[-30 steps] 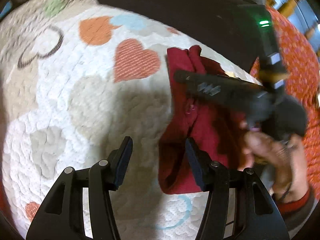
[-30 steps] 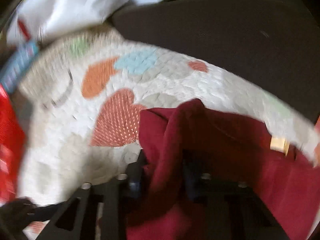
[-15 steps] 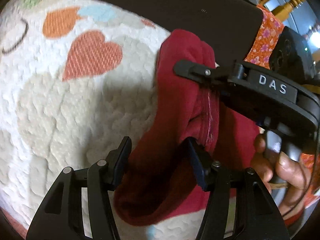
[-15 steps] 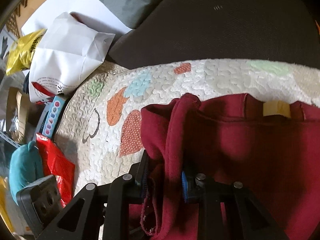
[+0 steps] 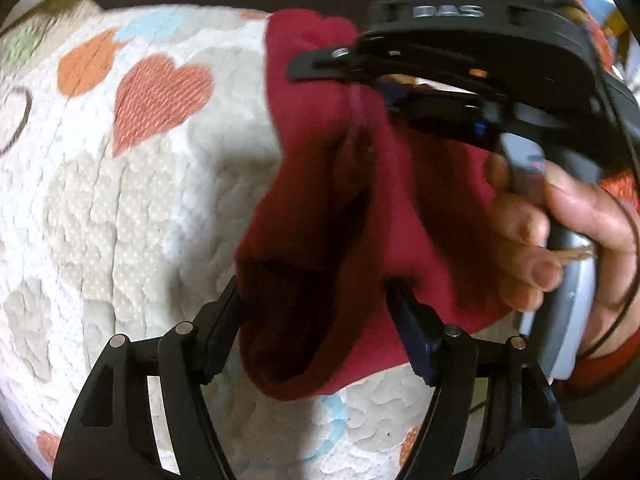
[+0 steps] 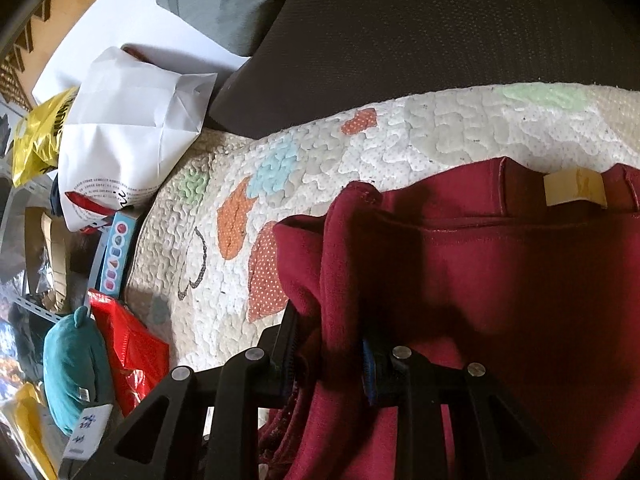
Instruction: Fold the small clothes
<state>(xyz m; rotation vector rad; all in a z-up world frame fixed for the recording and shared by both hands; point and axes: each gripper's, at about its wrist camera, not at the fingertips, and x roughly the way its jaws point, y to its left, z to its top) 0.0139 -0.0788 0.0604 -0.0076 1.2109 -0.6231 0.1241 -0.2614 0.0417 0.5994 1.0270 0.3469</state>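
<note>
Left wrist view is showing the left gripper [image 5: 314, 318] with its jaws opening; a hanging fold of the dark red garment [image 5: 320, 216] is drooping between the two fingers, and the pads are not pressing it. That garment is lying bunched over the heart-patterned quilt [image 5: 120, 200], with the orange-red heart [image 5: 160, 96] just to the garment's left. Above the garment's upper edge, the right gripper [image 5: 320, 66] is reaching in from the right side, carried by a person's hand [image 5: 560, 232], and its fingers are pinching a ridge of the red cloth.

Right wrist view is confirming this: the right gripper [image 6: 328, 344] is sitting clenched on a raised vertical fold of the garment [image 6: 500, 300], the cloth filling the narrow gap between the pads. A pale tan tag [image 6: 574, 188] is showing at the garment's far edge. The quilt [image 6: 440, 132] is spreading out beyond and to the left of the garment, with a dark cushion [image 6: 440, 32] behind it. Well to the left of the garment, off the quilt's edge, a white paper bag [image 6: 132, 128], a yellow bag [image 6: 36, 136], a blue box [image 6: 116, 252], a red bag [image 6: 128, 348] and a teal soft toy [image 6: 72, 368] are lying in a heap.
</note>
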